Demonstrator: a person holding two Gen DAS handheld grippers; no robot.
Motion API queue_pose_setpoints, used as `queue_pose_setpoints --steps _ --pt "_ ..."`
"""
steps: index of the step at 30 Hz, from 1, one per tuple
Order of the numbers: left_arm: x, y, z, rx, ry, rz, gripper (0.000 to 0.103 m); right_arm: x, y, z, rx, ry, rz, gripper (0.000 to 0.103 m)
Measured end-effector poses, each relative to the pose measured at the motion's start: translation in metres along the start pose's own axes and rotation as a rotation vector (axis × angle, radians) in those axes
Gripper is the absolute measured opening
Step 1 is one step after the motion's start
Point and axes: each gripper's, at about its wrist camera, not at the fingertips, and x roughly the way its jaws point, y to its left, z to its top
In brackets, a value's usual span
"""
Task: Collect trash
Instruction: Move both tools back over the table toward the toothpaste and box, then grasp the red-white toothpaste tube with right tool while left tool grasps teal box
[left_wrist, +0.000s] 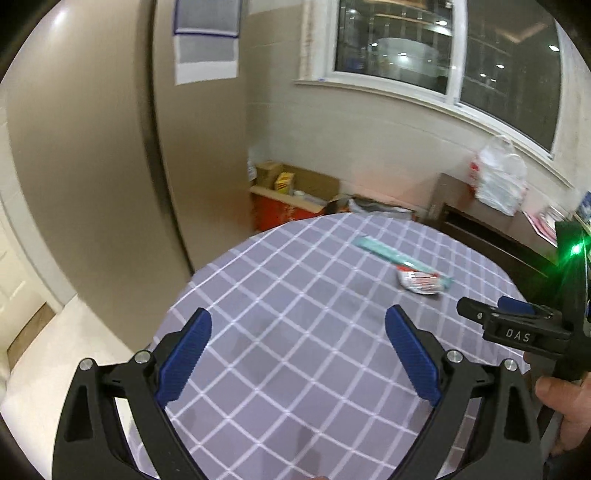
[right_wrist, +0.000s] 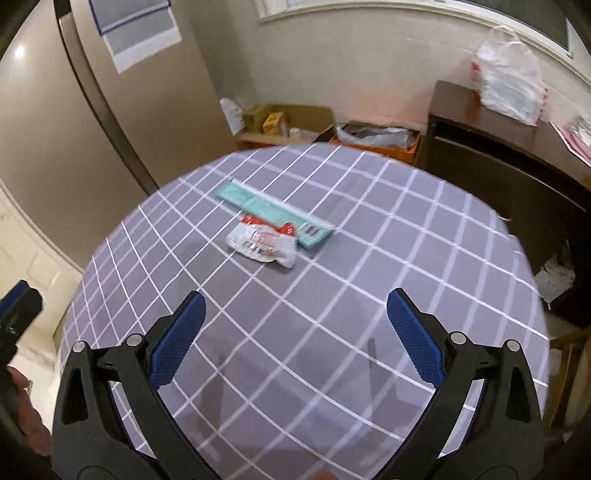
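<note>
A crumpled white and red wrapper (right_wrist: 263, 242) lies on the round table with the grey checked cloth (right_wrist: 406, 258). A long teal package (right_wrist: 273, 214) lies just behind it, touching it. In the left wrist view the same wrapper (left_wrist: 419, 283) and teal package (left_wrist: 391, 254) sit at the table's far right. My right gripper (right_wrist: 295, 314) hovers open over the near half of the table, well short of the wrapper. Over the table's near left part my left gripper (left_wrist: 298, 330) is open and holds nothing. The right gripper (left_wrist: 513, 321) also shows at the right edge of the left wrist view.
Open cardboard boxes (right_wrist: 291, 125) with clutter stand on the floor beyond the table. A dark wooden cabinet (right_wrist: 498, 162) at the right carries a white plastic bag (right_wrist: 509, 81). A tall beige refrigerator (left_wrist: 110, 147) stands at the left. A hand (left_wrist: 565, 402) grips the right tool.
</note>
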Motion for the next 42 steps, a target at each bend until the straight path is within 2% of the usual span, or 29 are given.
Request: queue_pose_setpoints --steps 7,12,20,27,29,31,34,36,38,42 --pt "0.017 0.015 -0.004 -0.005 0.037 0.033 0.093 0.046 0.009 0.001 -0.038 0.068 -0.046 0.097" --pt "0.031 0.021 -0.005 -0.030 0.064 0.049 0.093 0.060 0.020 0.008 -0.098 0.051 -0.099 0.097" --pt "0.054 0.022 -0.004 -0.057 0.097 0.027 0.093 0.061 0.021 0.007 -0.114 0.028 -0.094 0.097" --pt "0.064 0.018 -0.005 -0.058 0.111 0.021 0.093 0.075 0.033 0.022 -0.121 0.020 -0.056 0.096" --pt "0.065 0.017 -0.005 -0.060 0.113 0.017 0.093 0.081 0.041 0.027 -0.153 0.024 -0.078 0.087" --pt "0.066 0.014 -0.004 -0.057 0.112 0.013 0.093 0.081 0.046 0.029 -0.185 0.012 -0.100 0.058" --pt "0.068 0.008 0.001 -0.043 0.105 0.005 0.093 0.077 0.048 0.029 -0.212 0.012 -0.094 0.039" --pt "0.070 0.003 0.006 -0.026 0.097 -0.005 0.093 0.073 0.046 0.027 -0.212 0.014 -0.082 0.034" --pt "0.075 -0.005 0.011 0.009 0.089 -0.013 0.093 0.065 0.038 0.023 -0.191 0.017 -0.059 0.015" --pt "0.092 -0.027 0.022 0.109 0.081 -0.037 0.093 0.049 0.018 0.012 -0.152 0.025 -0.037 0.016"
